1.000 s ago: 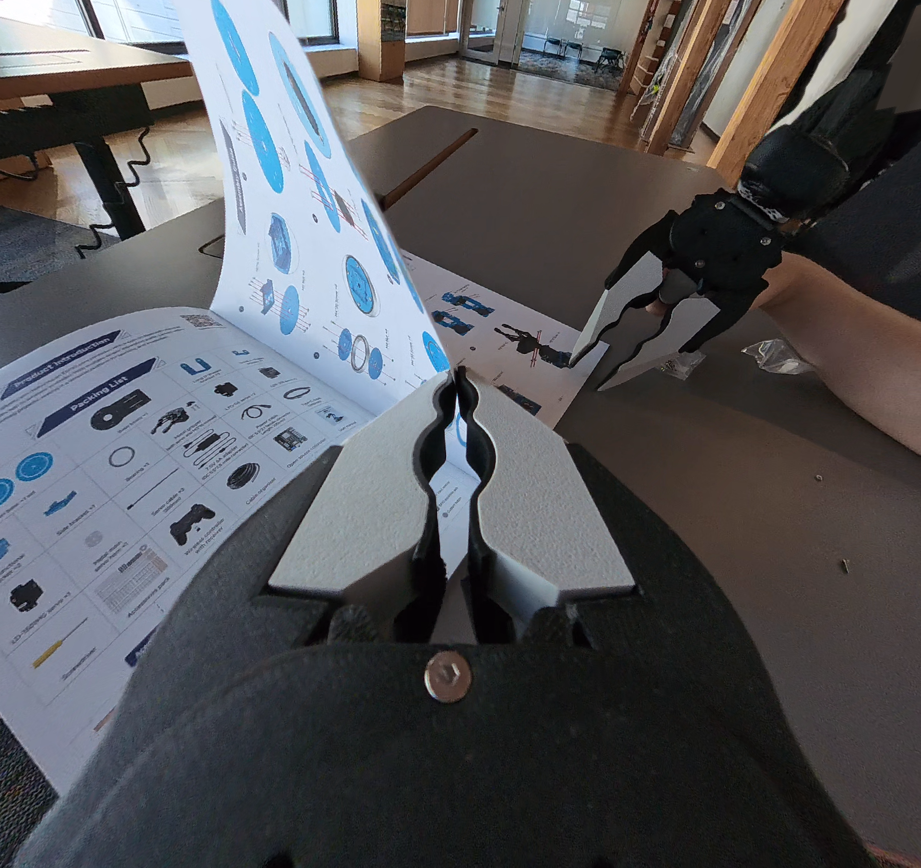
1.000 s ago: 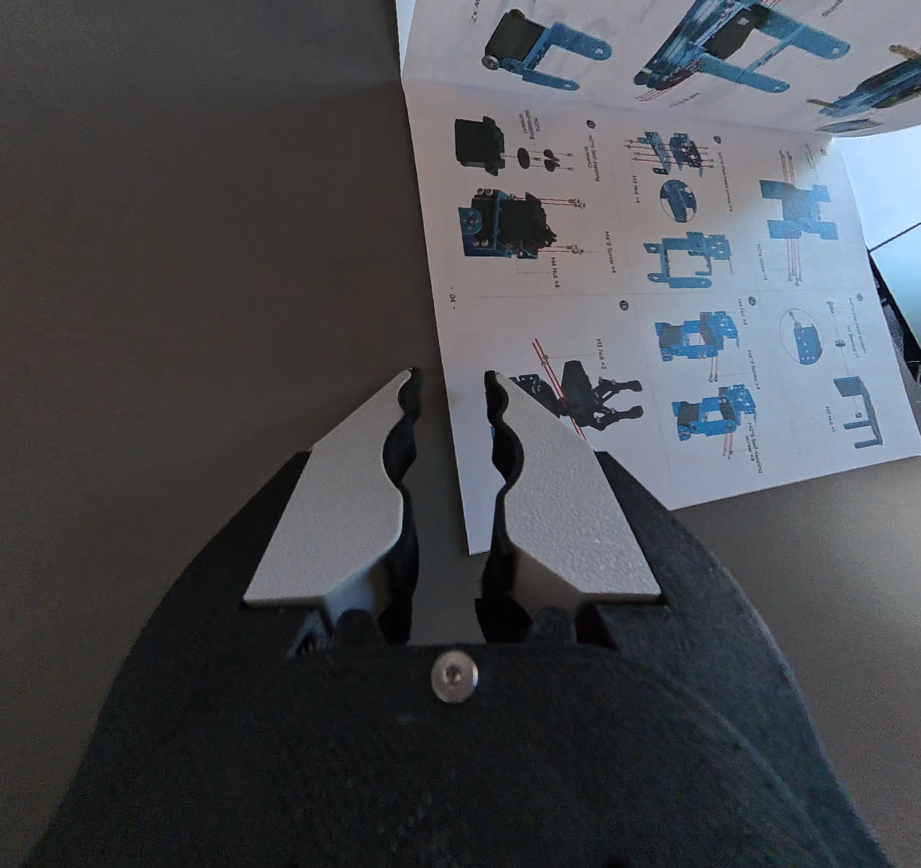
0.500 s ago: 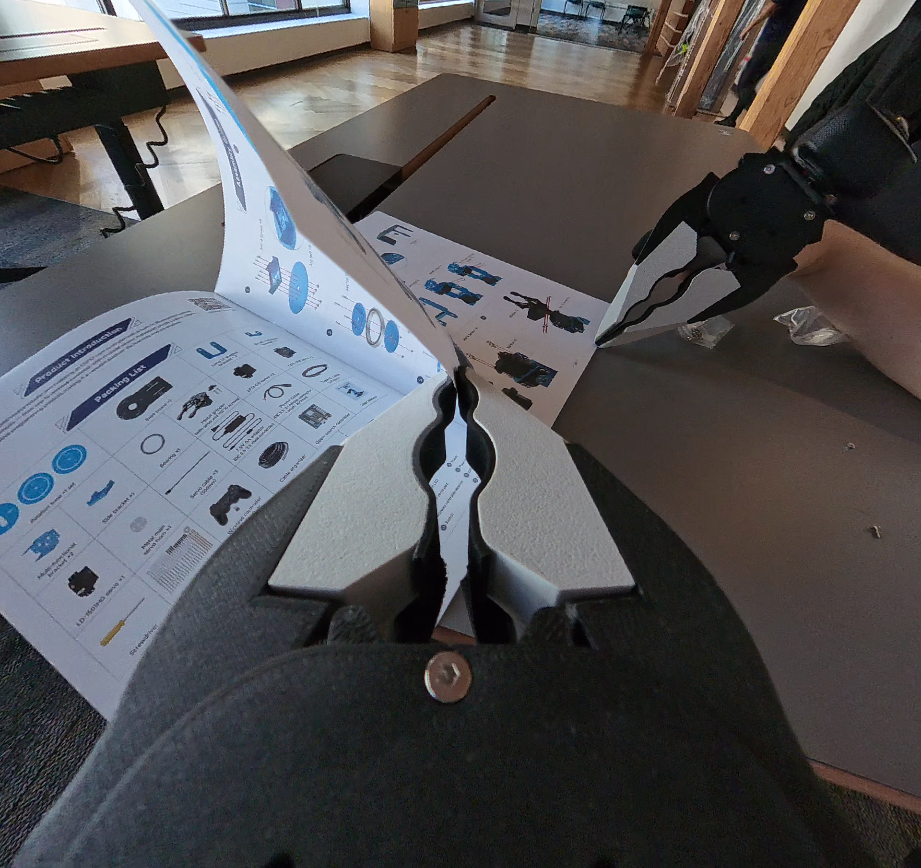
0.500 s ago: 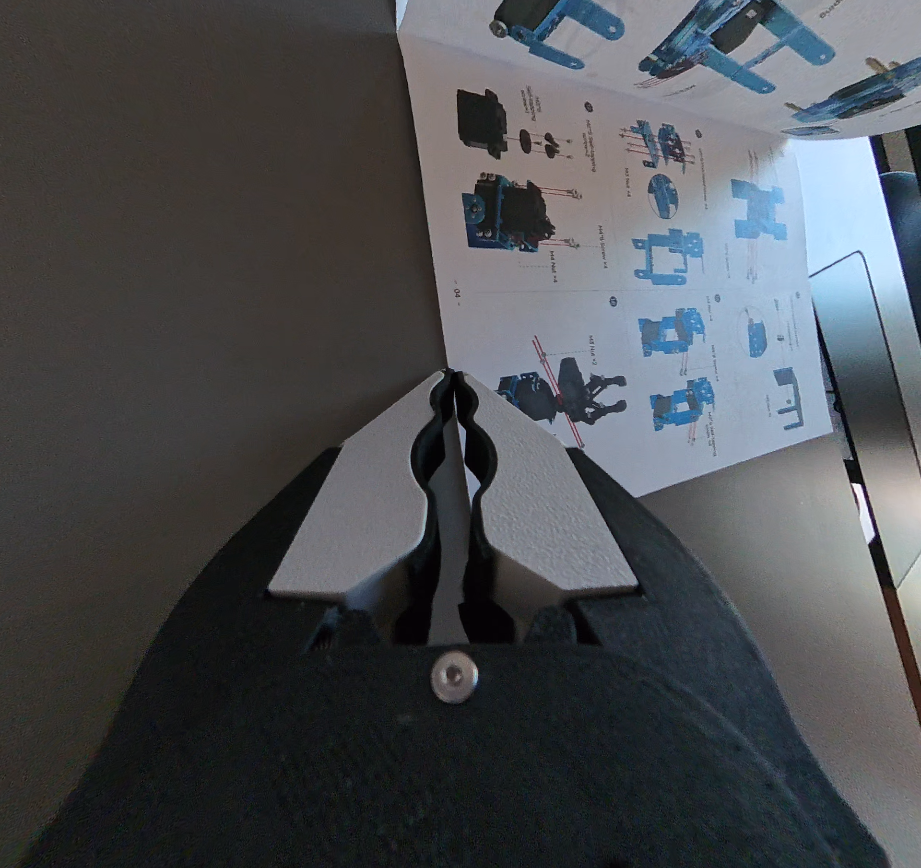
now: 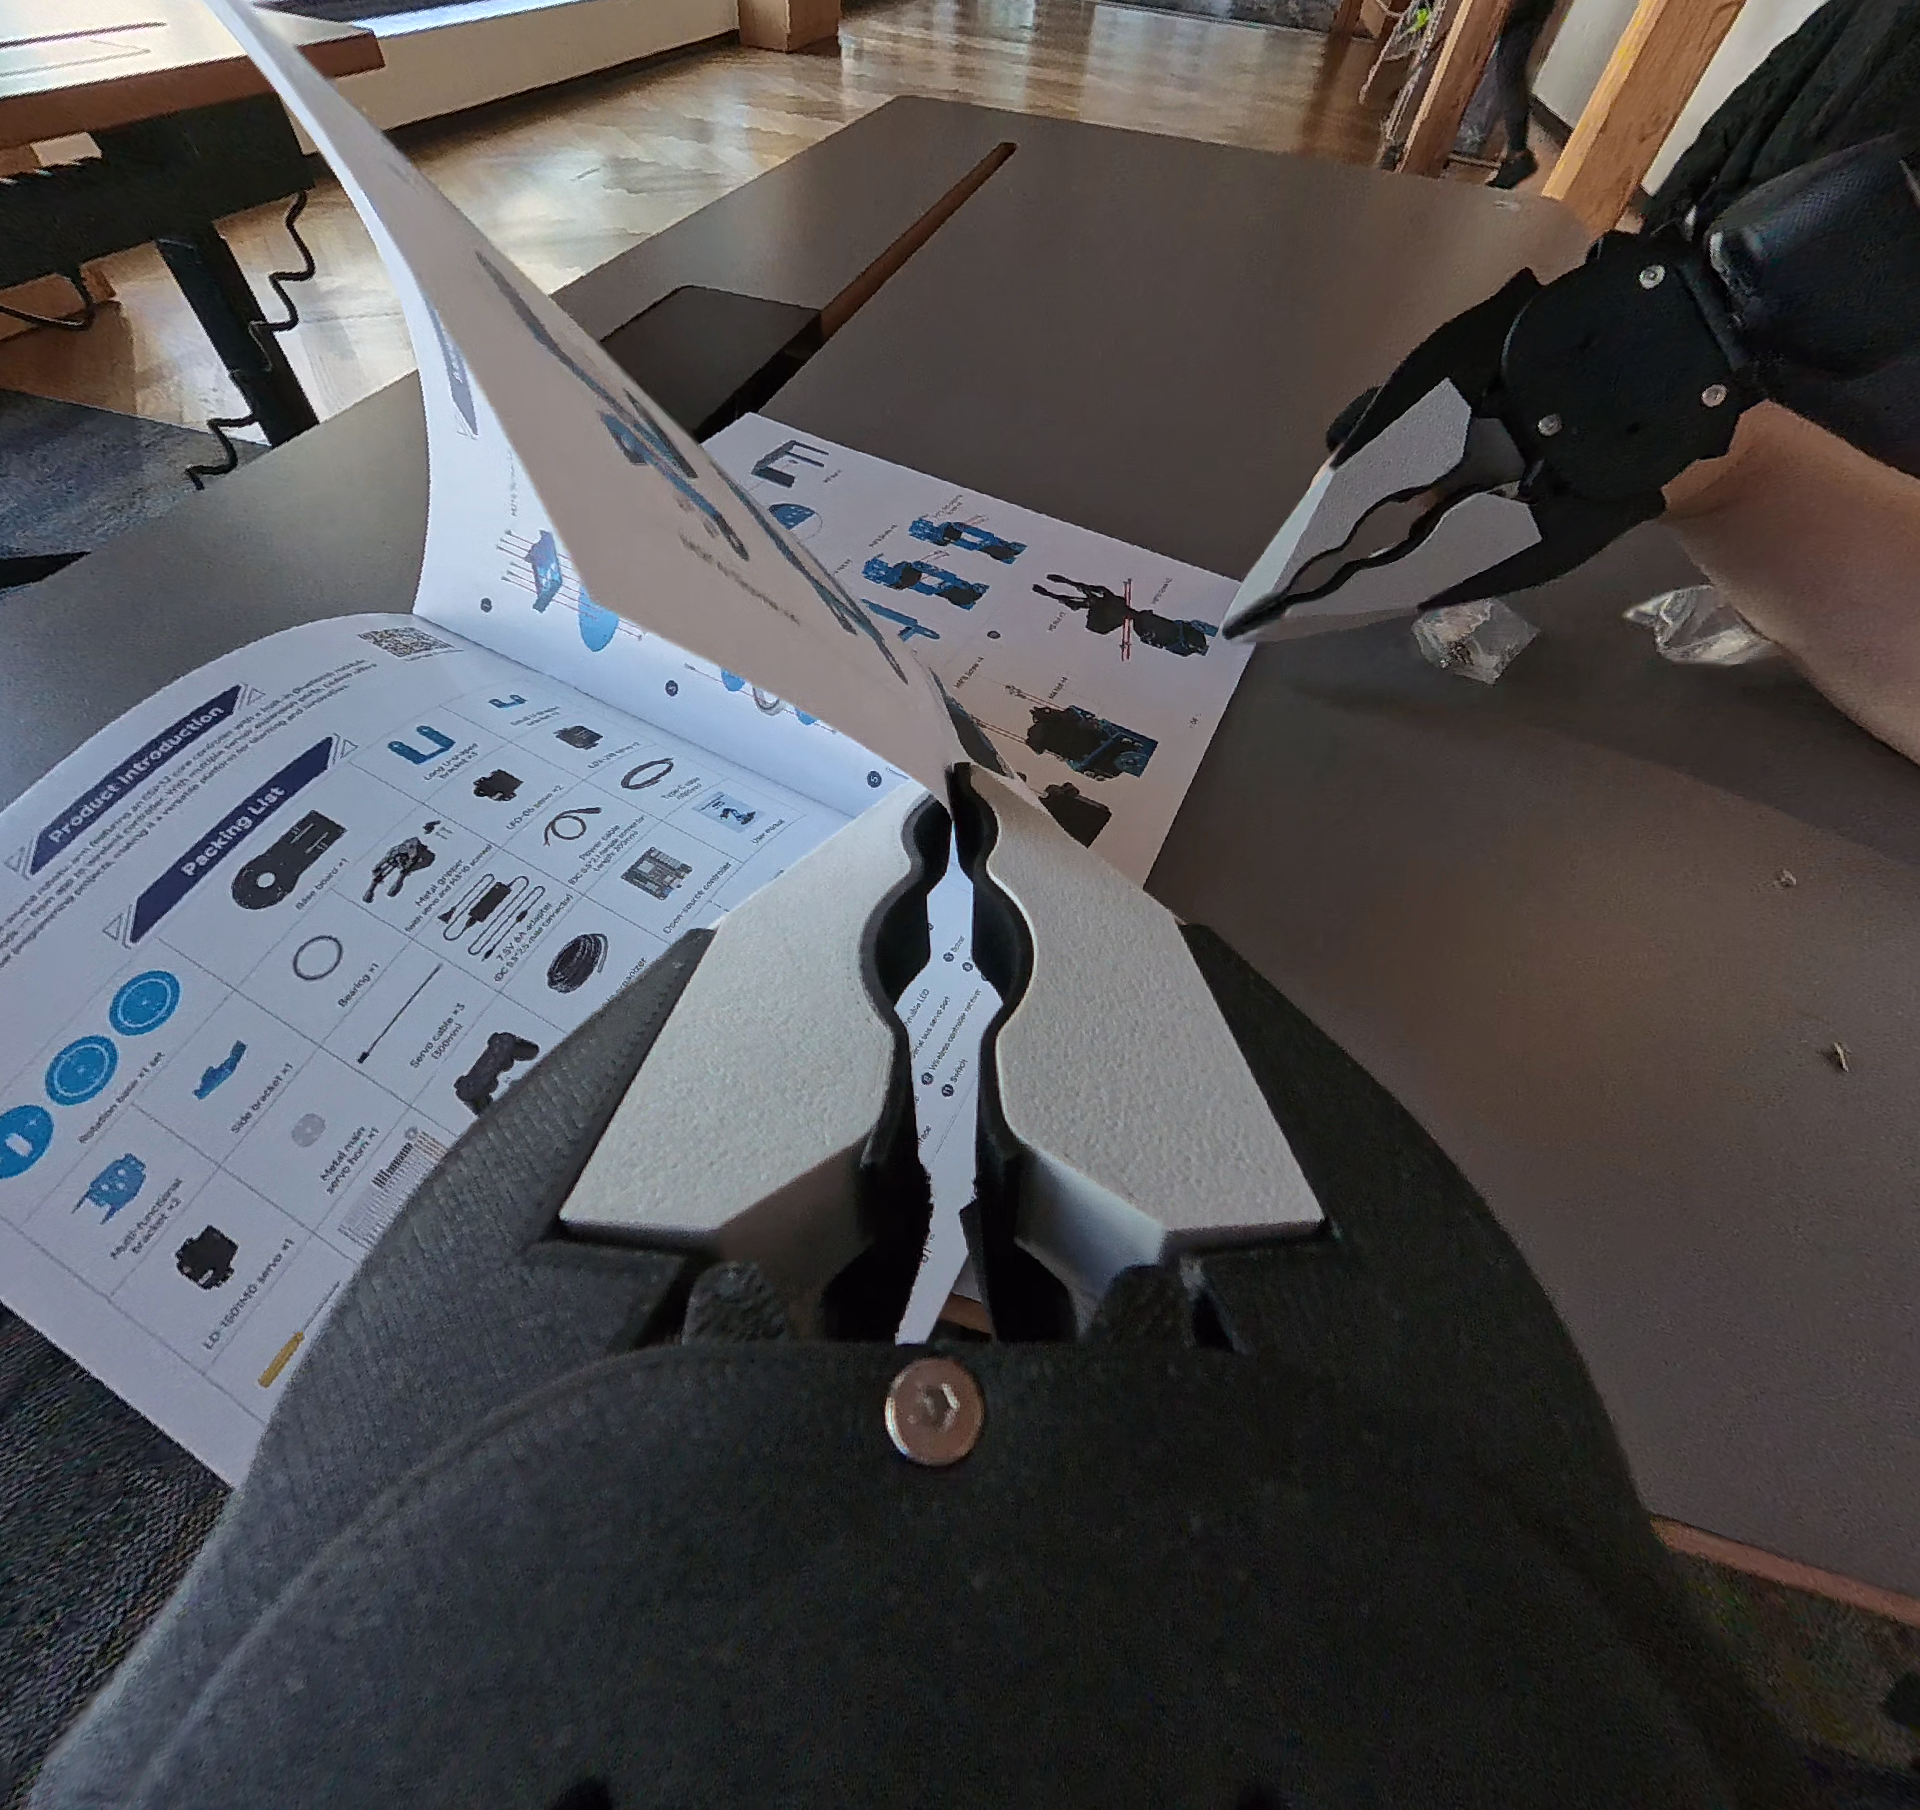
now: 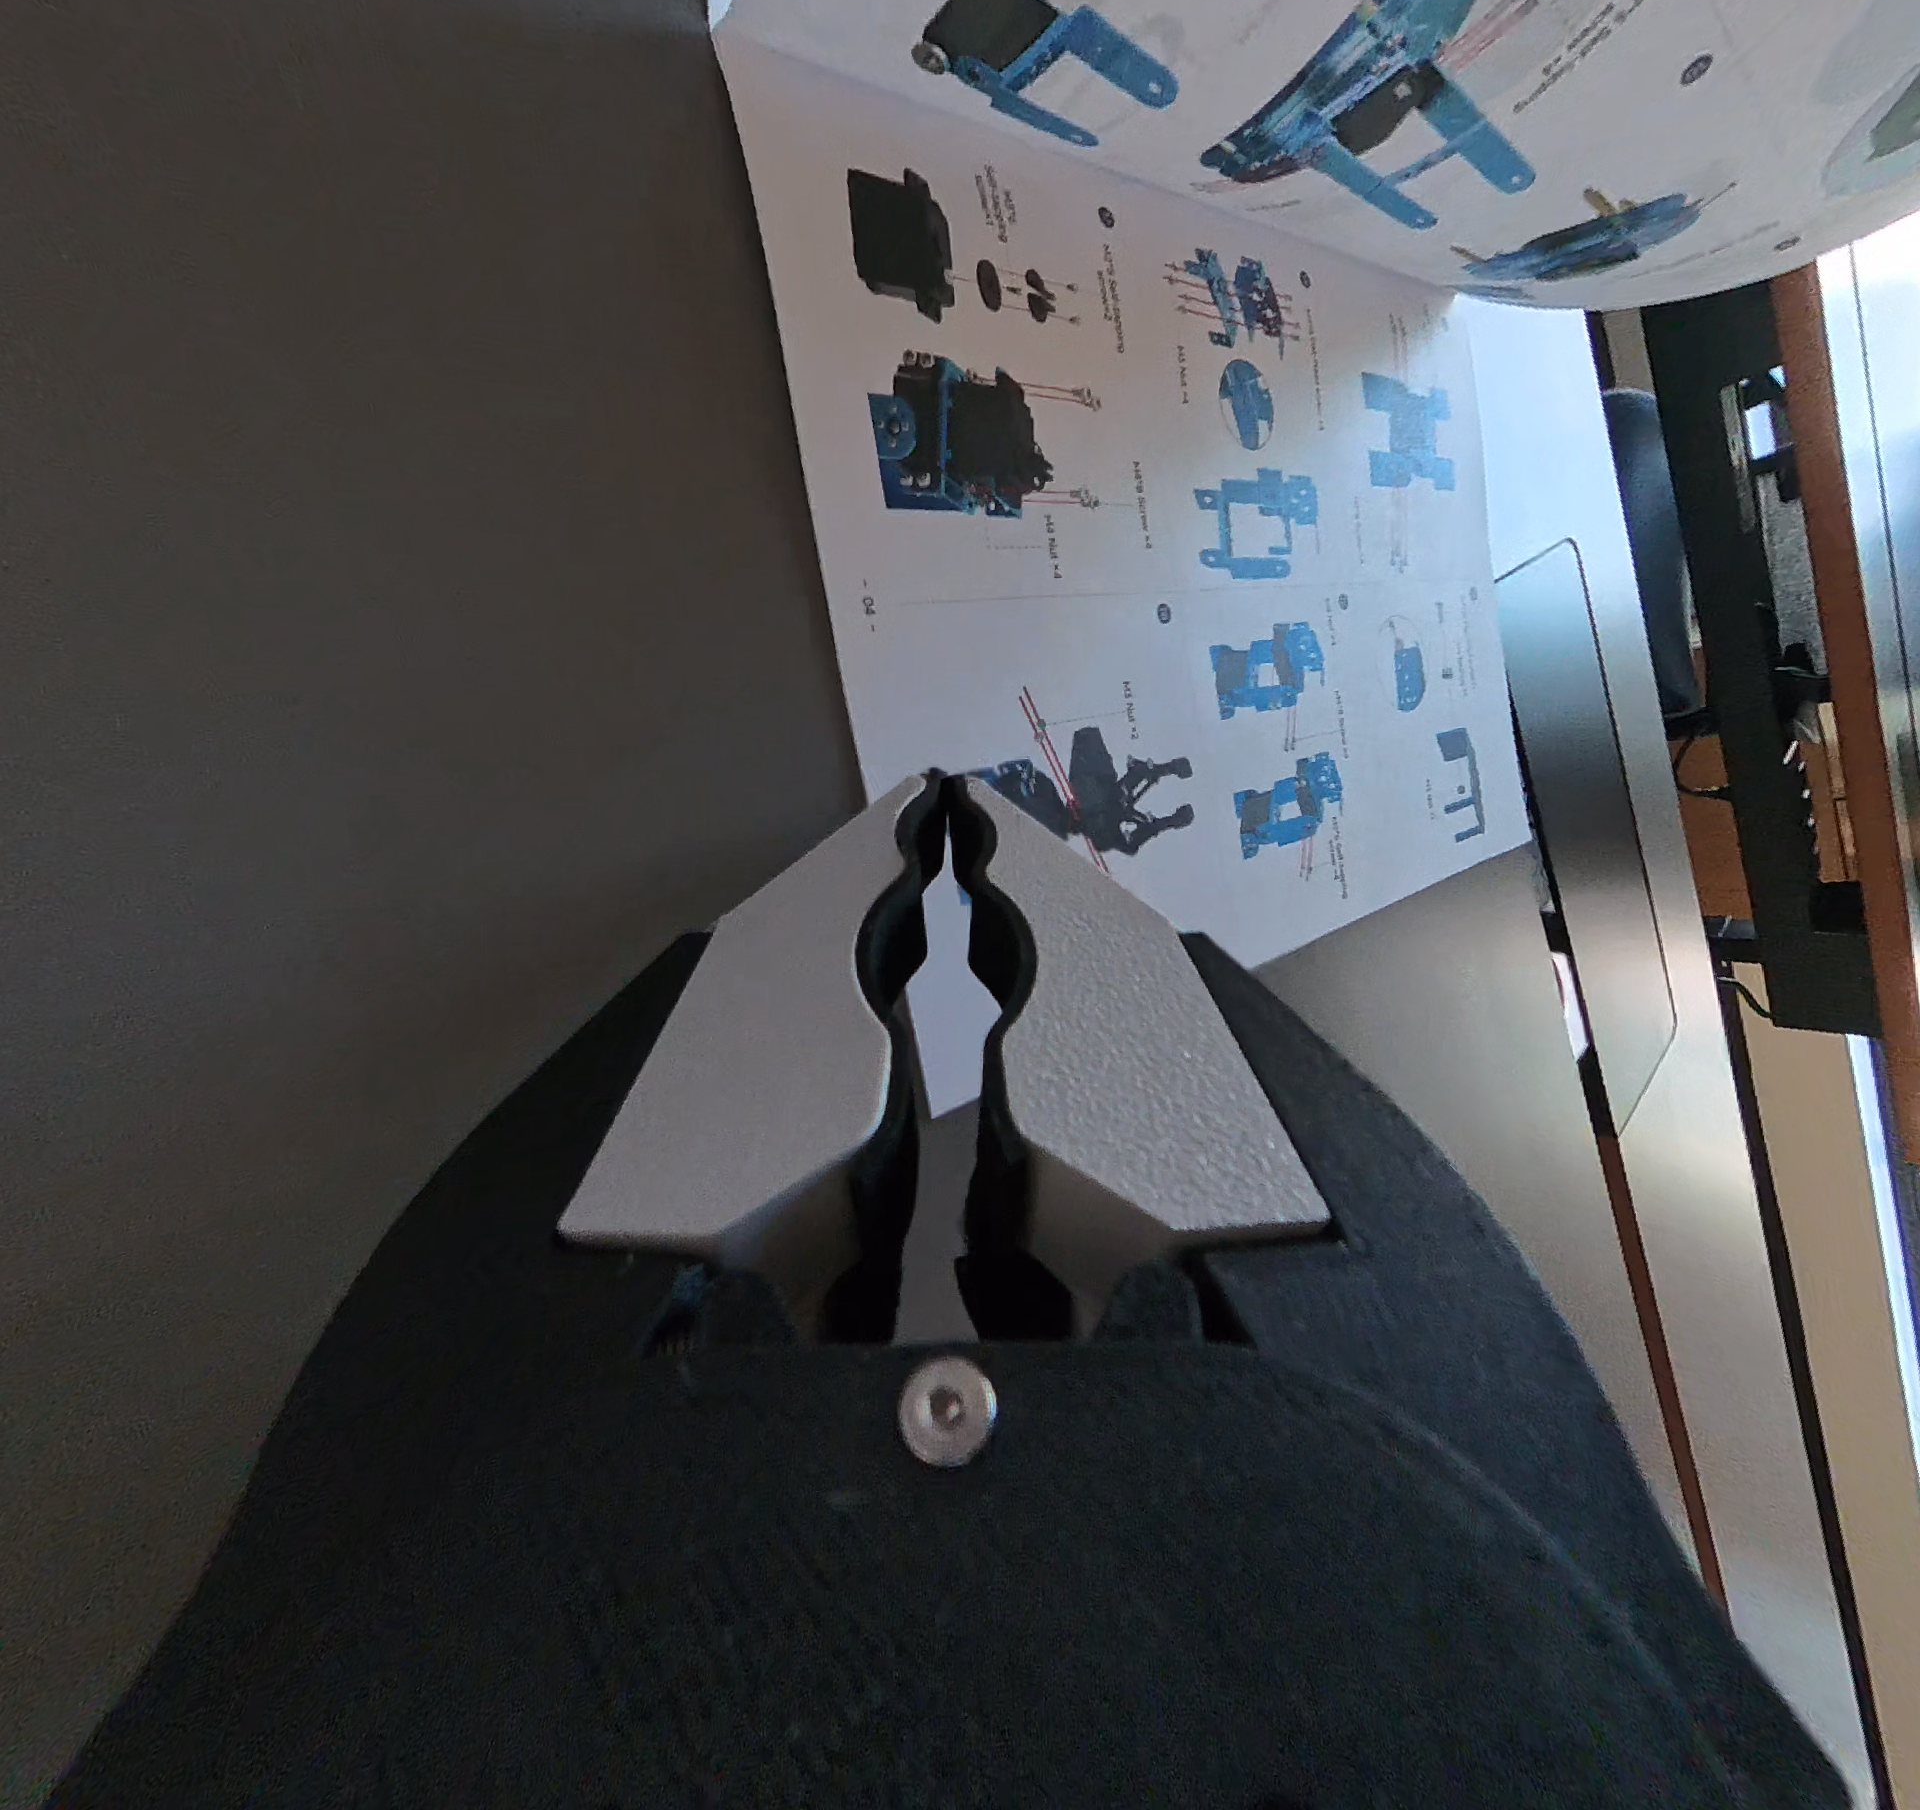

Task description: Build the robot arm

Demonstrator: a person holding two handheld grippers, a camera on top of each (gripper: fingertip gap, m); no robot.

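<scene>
An open white instruction booklet point(image 5: 260, 877) with blue and black pictures lies on a dark grey table point(image 5: 1455, 1033). My left gripper point(image 5: 956, 784) is shut on the lower edge of one lifted page point(image 5: 582, 378), which curves up and over toward the right. My right gripper point(image 6: 940, 778) is shut, and its tips rest on the outer edge of the flat right-hand page point(image 6: 1143, 534). The right gripper also shows in the left wrist view point(image 5: 1242, 628), tips down at that page's edge. The lifted page point(image 6: 1351, 46) arches over the top of the right wrist view.
Two small clear plastic bags point(image 5: 1470, 633) point(image 5: 1694, 622) lie beside a person's forearm point(image 5: 1808, 597) at the right. A slot point(image 5: 914, 222) runs along the table farther back. A wooden desk point(image 5: 104, 67) stands at far left. The table's near edge point(image 5: 1766, 1573) is close. The gap from one gripper's tips to the other's is roughly 20 cm.
My right gripper has shut from open and now rests on the right page's edge. My left gripper has carried the lifted page farther over to the right and lower.
</scene>
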